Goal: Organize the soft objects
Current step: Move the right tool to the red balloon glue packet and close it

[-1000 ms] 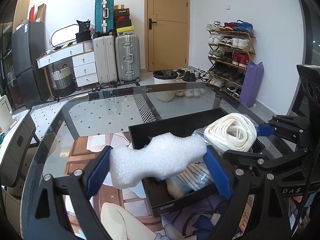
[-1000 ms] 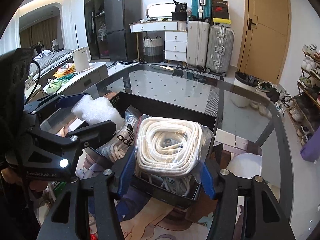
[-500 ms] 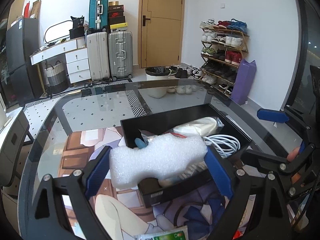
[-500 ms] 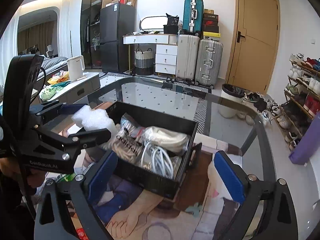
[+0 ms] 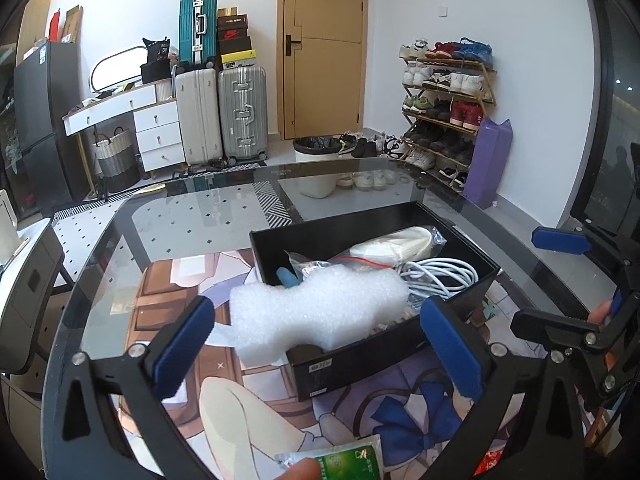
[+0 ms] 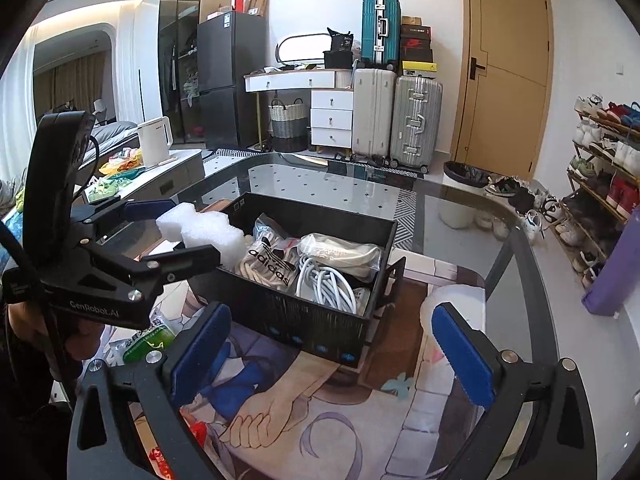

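Note:
A white foam piece (image 5: 320,312) hangs over the near-left corner of the black box (image 5: 360,224), between the blue pads of my left gripper (image 5: 316,308). Its jaws are opening, and a gap shows on each side of the foam. In the right wrist view the same foam piece (image 6: 204,232) sits at the box's (image 6: 288,312) left end, between the left gripper's (image 6: 176,232) fingers. My right gripper (image 6: 330,312) stands open and empty in front of the box. Inside lie a bagged rope coil (image 6: 344,252), a white cable (image 6: 324,284) and an Adidas bag (image 6: 268,260).
The box rests on a printed mat (image 6: 360,420) on a glass table (image 5: 192,216). A green packet (image 6: 148,340) lies near the front left edge. Another white foam piece (image 6: 456,300) lies on the mat right of the box. A fingertip (image 5: 304,468) shows at the bottom.
My right gripper let go of the bagged rope coil, which now lies in the box, and drew back. The left jaws have spread away from the foam.

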